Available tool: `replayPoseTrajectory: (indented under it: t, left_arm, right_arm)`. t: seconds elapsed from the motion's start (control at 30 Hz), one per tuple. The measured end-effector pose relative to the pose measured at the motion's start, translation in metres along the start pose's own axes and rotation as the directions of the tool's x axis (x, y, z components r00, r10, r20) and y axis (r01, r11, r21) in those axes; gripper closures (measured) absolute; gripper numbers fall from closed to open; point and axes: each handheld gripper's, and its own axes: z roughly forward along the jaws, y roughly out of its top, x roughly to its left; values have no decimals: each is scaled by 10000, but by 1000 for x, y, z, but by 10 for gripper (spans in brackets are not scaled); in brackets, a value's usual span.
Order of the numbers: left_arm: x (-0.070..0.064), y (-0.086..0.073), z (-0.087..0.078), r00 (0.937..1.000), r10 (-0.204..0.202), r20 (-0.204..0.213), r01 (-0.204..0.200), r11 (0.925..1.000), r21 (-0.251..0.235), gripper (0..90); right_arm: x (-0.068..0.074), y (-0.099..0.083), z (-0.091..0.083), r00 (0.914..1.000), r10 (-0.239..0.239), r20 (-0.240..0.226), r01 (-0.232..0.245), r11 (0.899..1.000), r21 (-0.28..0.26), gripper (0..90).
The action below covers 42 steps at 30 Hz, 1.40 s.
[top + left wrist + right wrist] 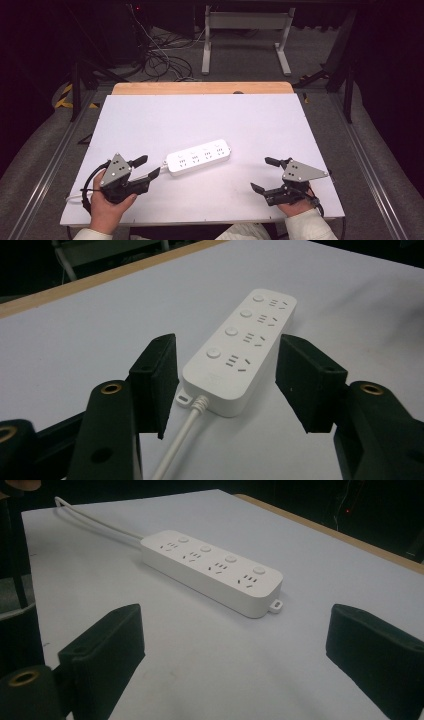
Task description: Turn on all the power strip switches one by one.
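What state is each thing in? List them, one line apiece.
power strip: lies flat on the table, sockets up, nothing plugged in, not gripped.
power strip's cord: attached at the end nearest the left gripper, trailing on the table.
left gripper: open, jaws either side of the strip's cord end, not touching it.
right gripper: open, holding nothing, apart from the strip.
table: white top, bearing the strip.

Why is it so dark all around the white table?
High view: light falls on the table, so the floor behind stays dim. Left gripper view: the power strip looks sharp, with soft shadows. Right gripper view: the near jaws look slightly blurry.
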Motion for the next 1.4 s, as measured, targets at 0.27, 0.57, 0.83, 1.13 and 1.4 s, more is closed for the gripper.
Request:
replayPoseTrajectory:
  t: [0.27, 0.57, 0.83, 1.13, 1.4]
  left_arm:
    - [0, 14, 11, 9998, -154, 117, 154, 9999, 66, 420]
    - [2, 30, 24, 9990, -291, 345, 288, 9995, 93, 426]
    - [-2, 42, 38, 9987, -141, 498, 127, 9995, 278, 444]
    - [-1, 44, 52, 9951, -286, 947, 220, 9973, 704, 485]
    - [3, 45, 57, 9939, -557, 949, 489, 9961, 729, 579]
  right_arm:
    - [0, 0, 0, 10000, -32, -27, 32, 10000, 7, 88]
    - [1, 0, 1, 10000, -43, -78, 43, 10000, 42, 88]
    - [0, 0, 0, 10000, -44, -88, 45, 10000, 43, 88]
    - [1, 0, 1, 9999, -79, -136, 79, 10000, 33, 88]
    - [1, 0, 1, 9998, -101, -161, 102, 9999, 33, 88]
